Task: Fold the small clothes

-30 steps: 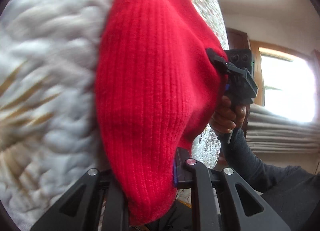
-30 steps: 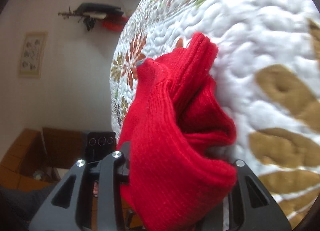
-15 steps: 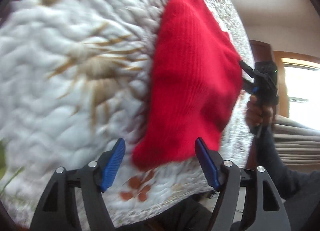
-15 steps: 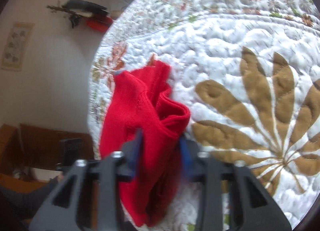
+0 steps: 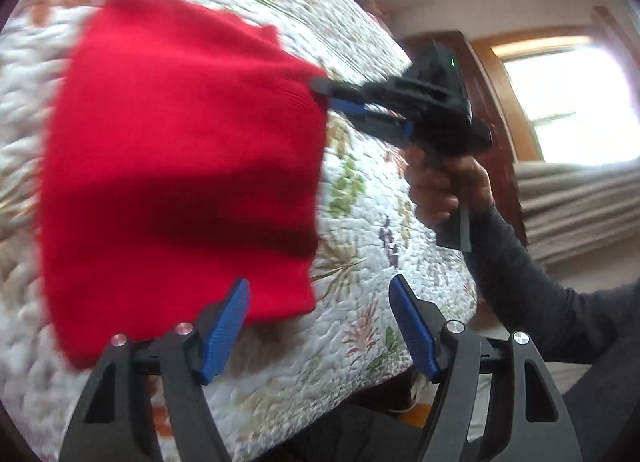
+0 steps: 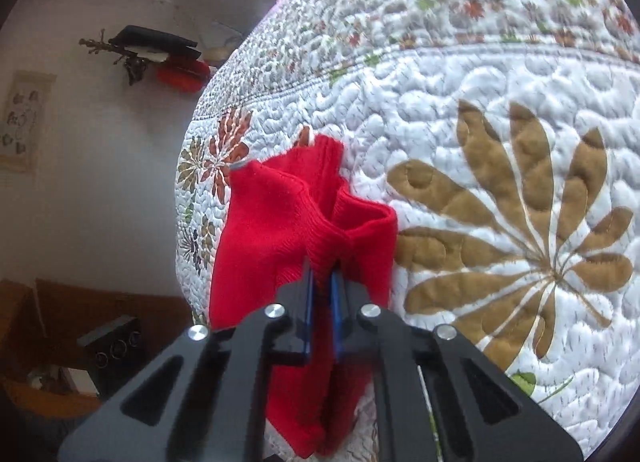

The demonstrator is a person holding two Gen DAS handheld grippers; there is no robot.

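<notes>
Quilted floral bedspread (image 6: 500,101) beneath a red knit garment (image 5: 180,181), apparently lifted; no legible writing. Right tool (image 6: 322,282) clamped on its edge; left tool (image 5: 320,302) apart.

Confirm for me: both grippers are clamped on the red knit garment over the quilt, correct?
Not quite. Only the right gripper is clamped on the red knit garment over the quilt. The left wrist view shows the left gripper open, holding nothing.

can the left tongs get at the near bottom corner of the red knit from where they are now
Probably yes. The left tongs are open and empty, and the red knit hangs just ahead with its lower corner by the left blue pad. Nothing lies between; the right tongs pinch only its far upper corner, above the quilt.
</notes>
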